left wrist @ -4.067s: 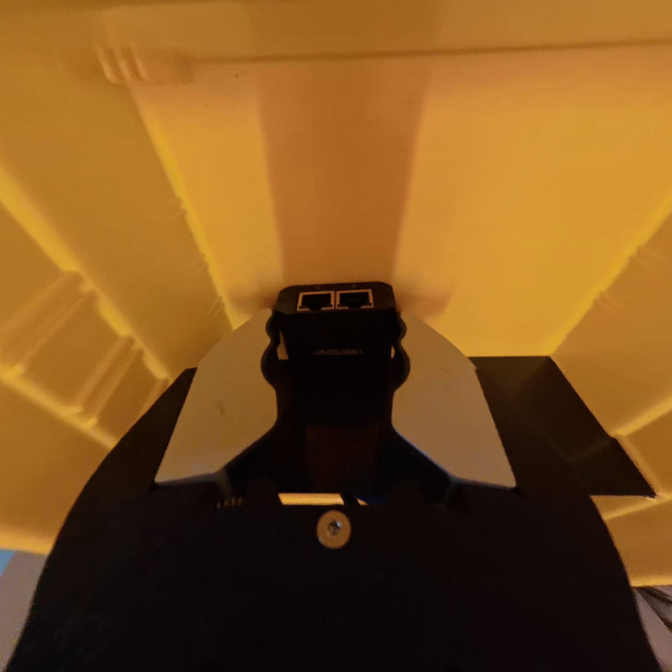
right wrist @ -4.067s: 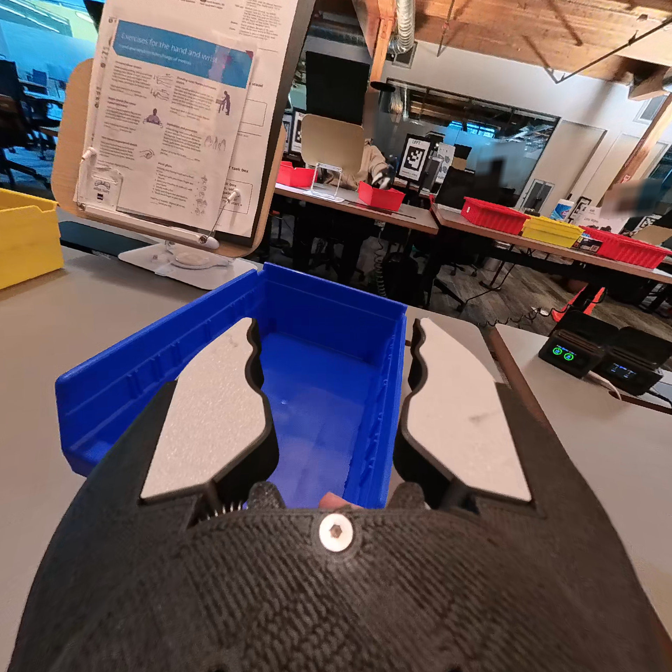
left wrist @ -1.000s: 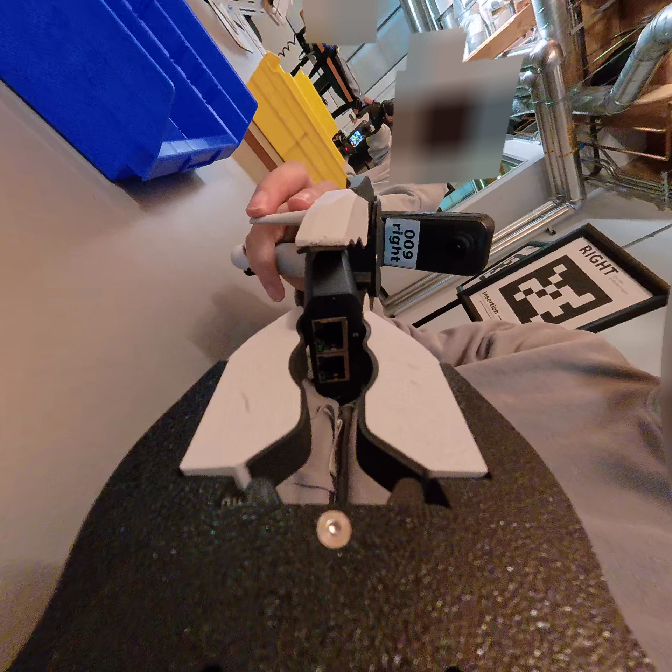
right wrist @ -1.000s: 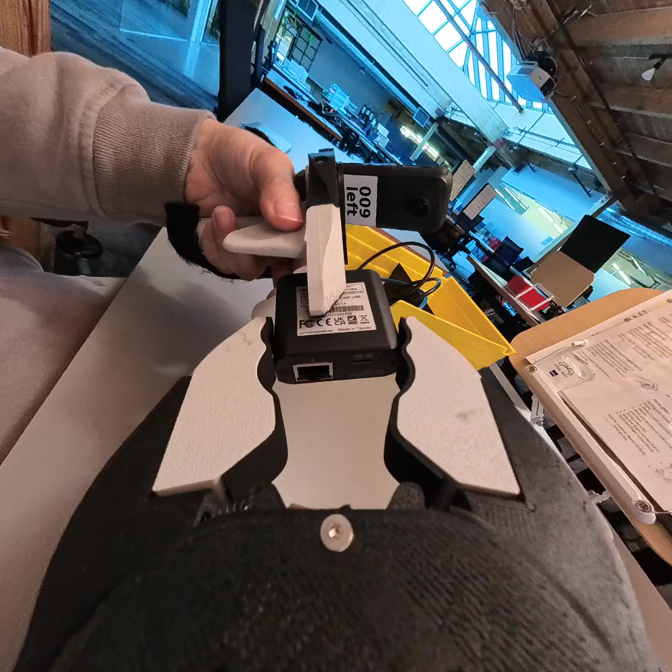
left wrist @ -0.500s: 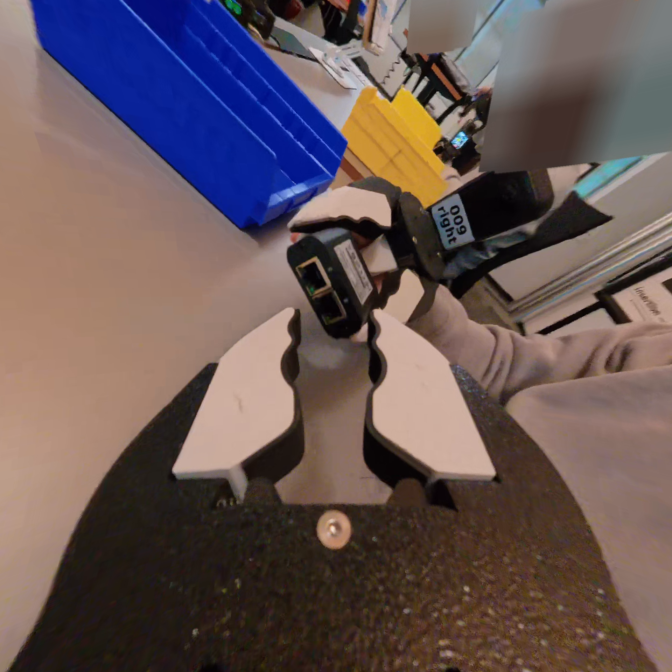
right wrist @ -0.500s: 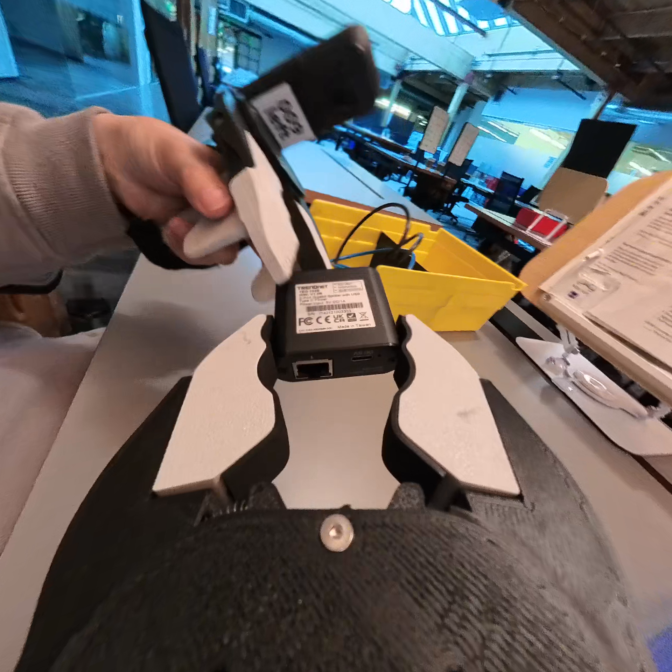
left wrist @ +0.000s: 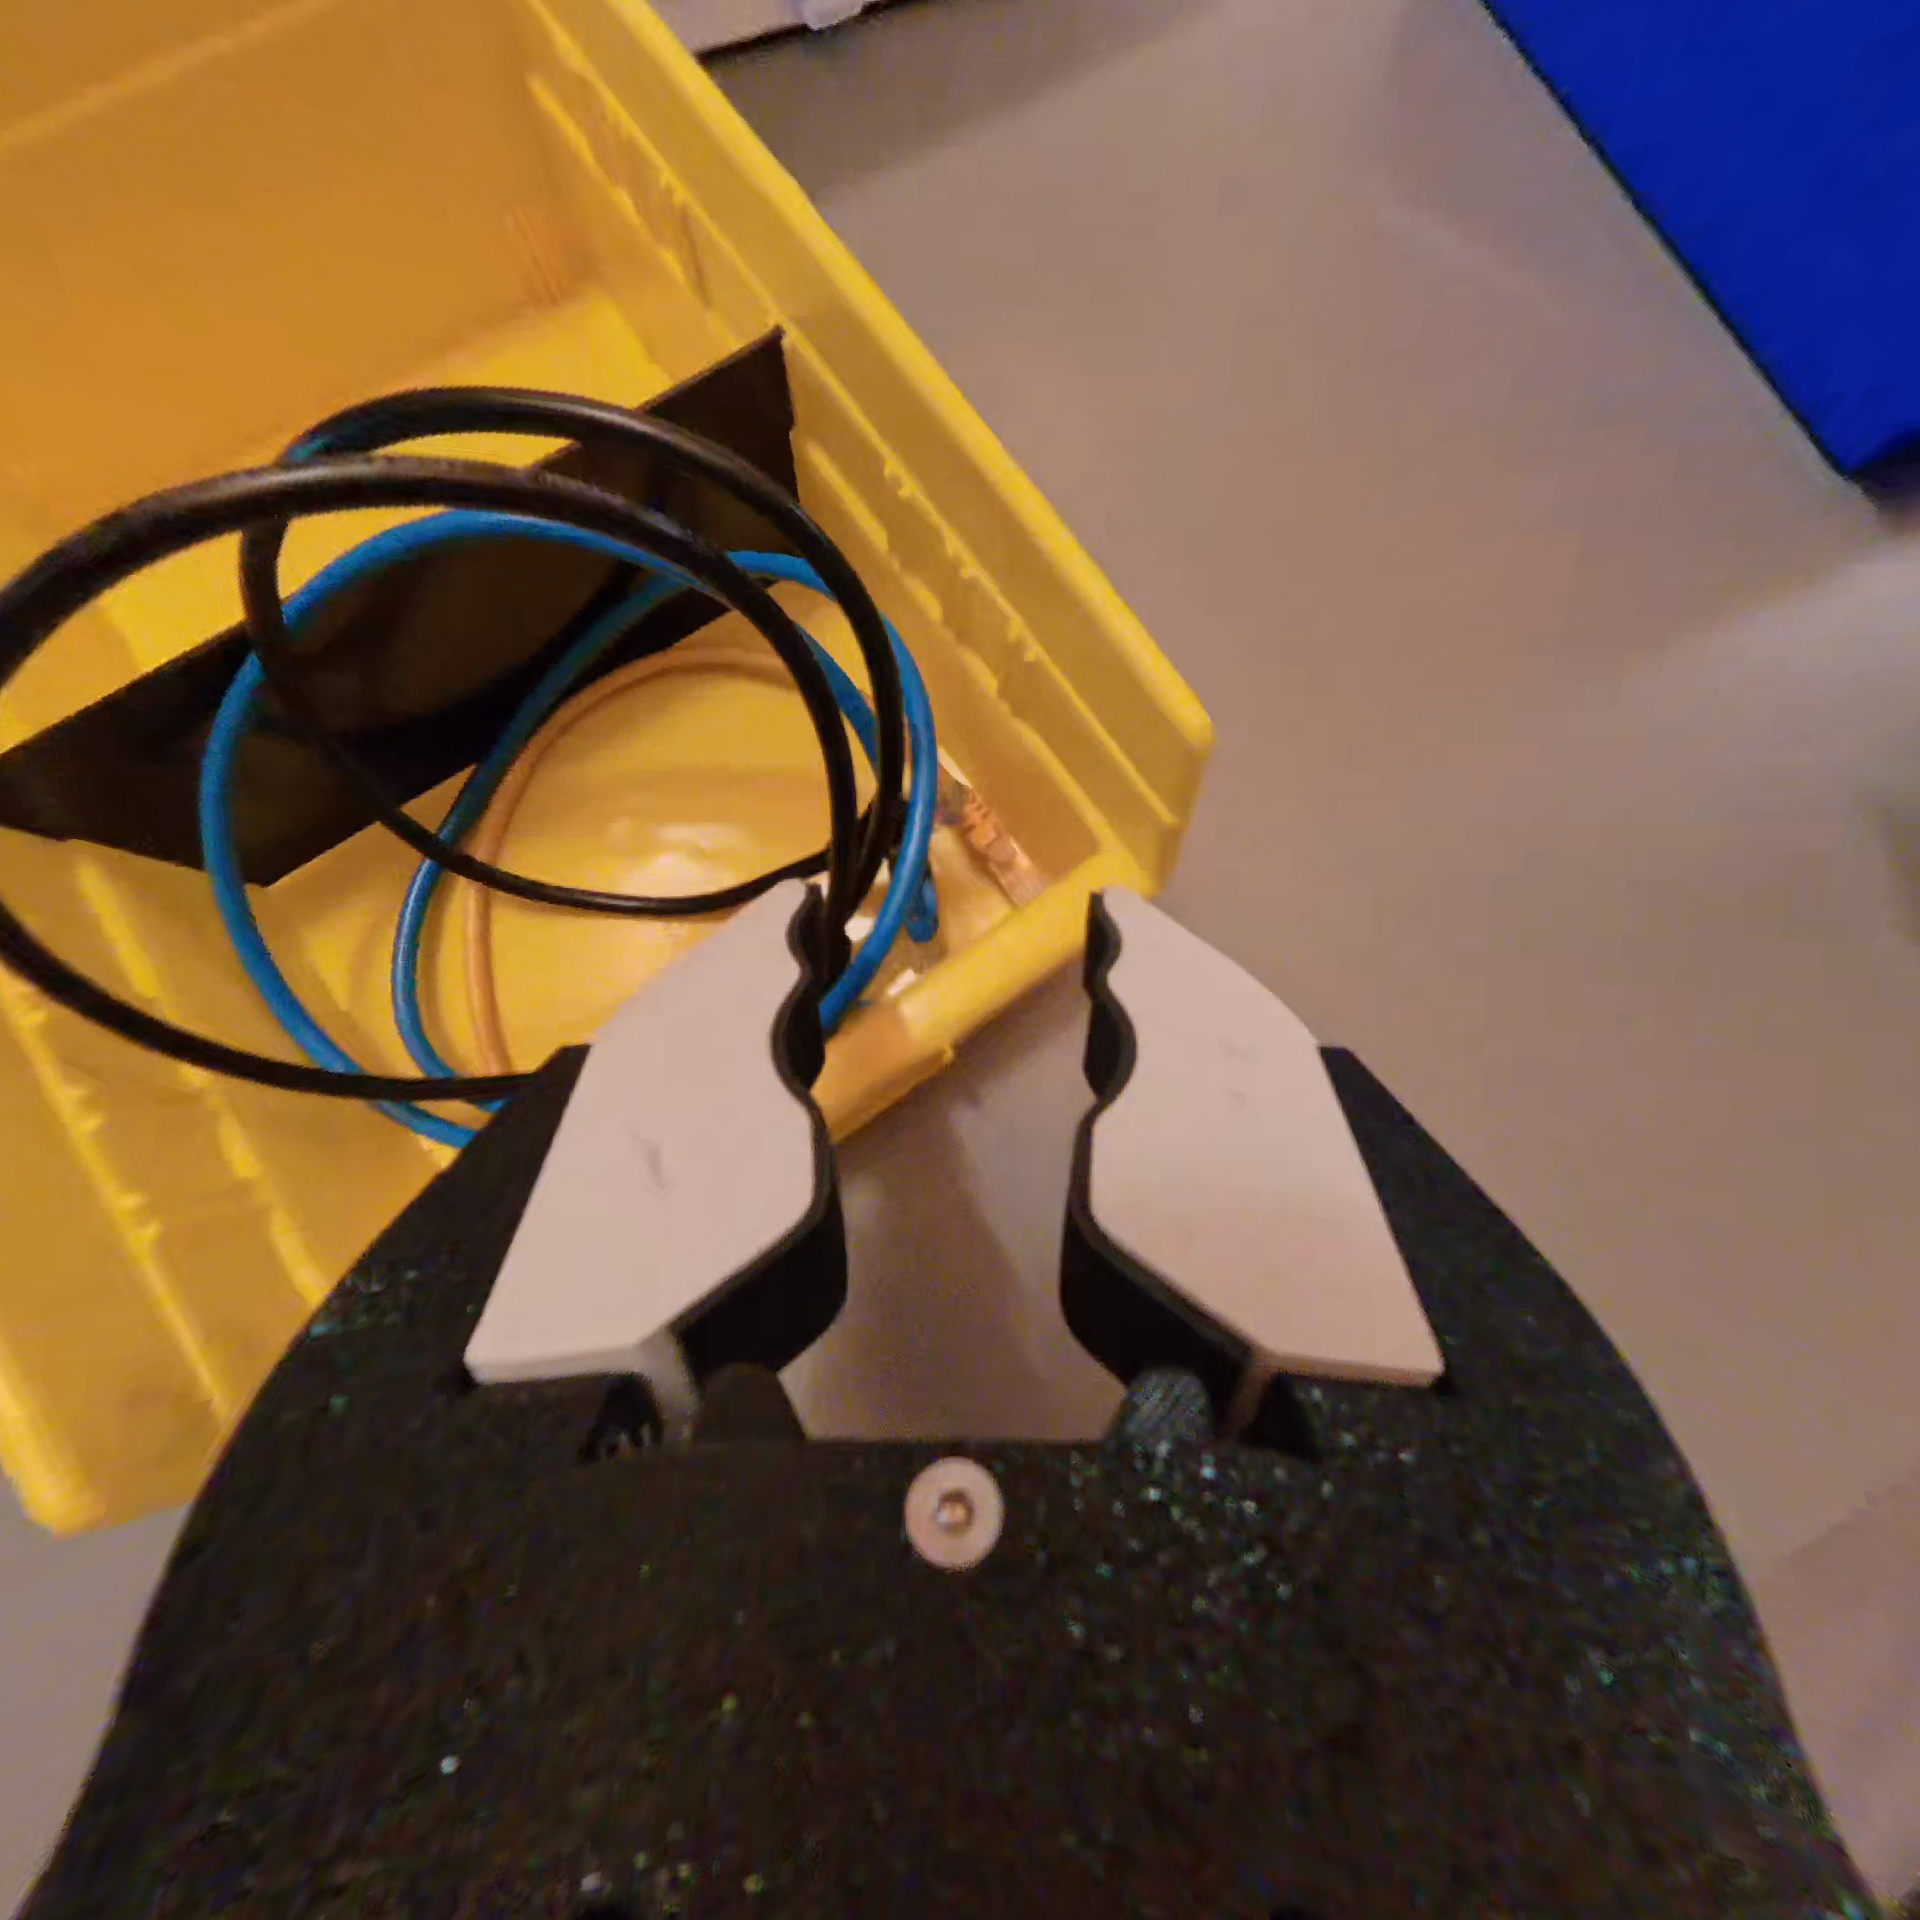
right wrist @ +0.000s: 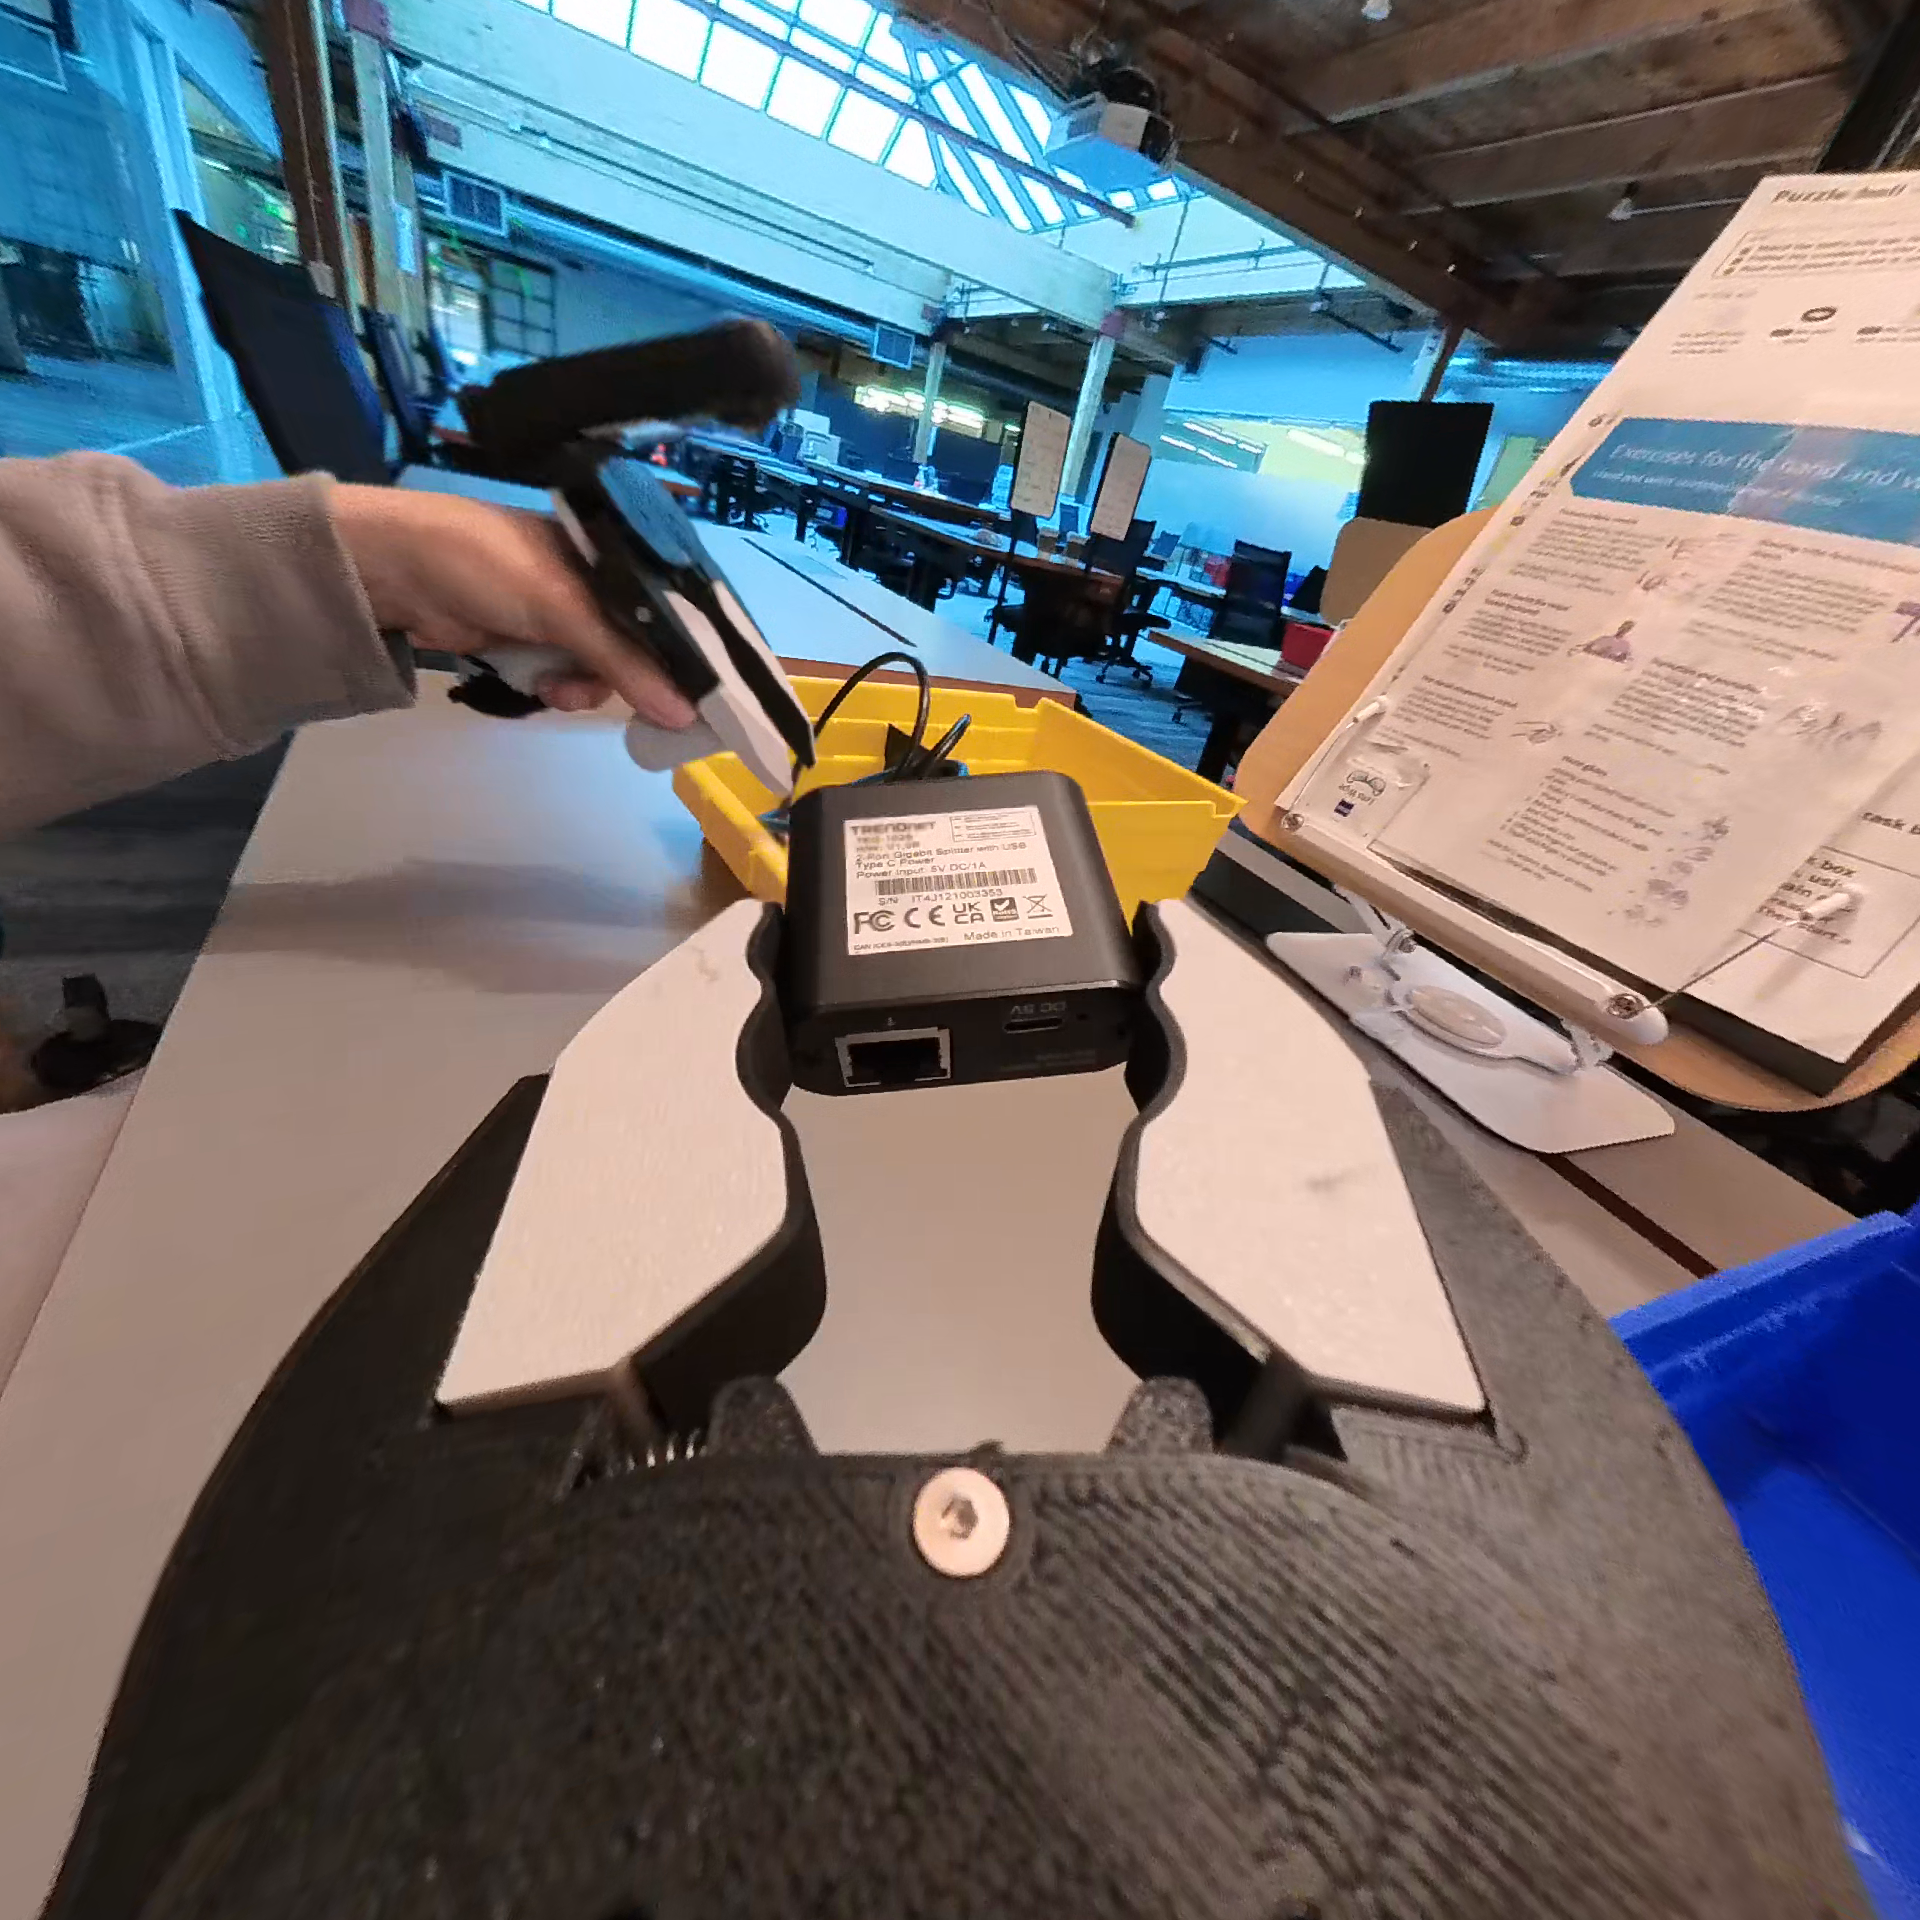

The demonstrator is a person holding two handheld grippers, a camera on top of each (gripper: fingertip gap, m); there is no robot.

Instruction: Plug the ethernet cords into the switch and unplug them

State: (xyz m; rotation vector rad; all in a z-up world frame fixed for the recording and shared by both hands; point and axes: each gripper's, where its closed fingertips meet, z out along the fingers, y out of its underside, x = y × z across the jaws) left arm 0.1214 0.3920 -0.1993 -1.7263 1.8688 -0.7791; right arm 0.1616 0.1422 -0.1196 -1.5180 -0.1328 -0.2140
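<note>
My right gripper is shut on the small black switch, which has a white label on top and its ports facing me, held above the grey table. My left gripper is open and empty, hovering over the near corner of the yellow bin. Coiled in the bin are a black cord, a blue cord and a yellow cord. The left gripper also shows in the right wrist view, held by a hand just above the yellow bin.
A black flat piece lies in the yellow bin under the cords. A blue bin stands on the table; its corner shows at the right. A document stand with papers is at the right. Some 25 cm of space lies between my two pairs of fingers.
The left gripper handed the switch over to the right gripper, let go, opened and swung away to above the yellow bin. The right gripper keeps hold of the switch.
</note>
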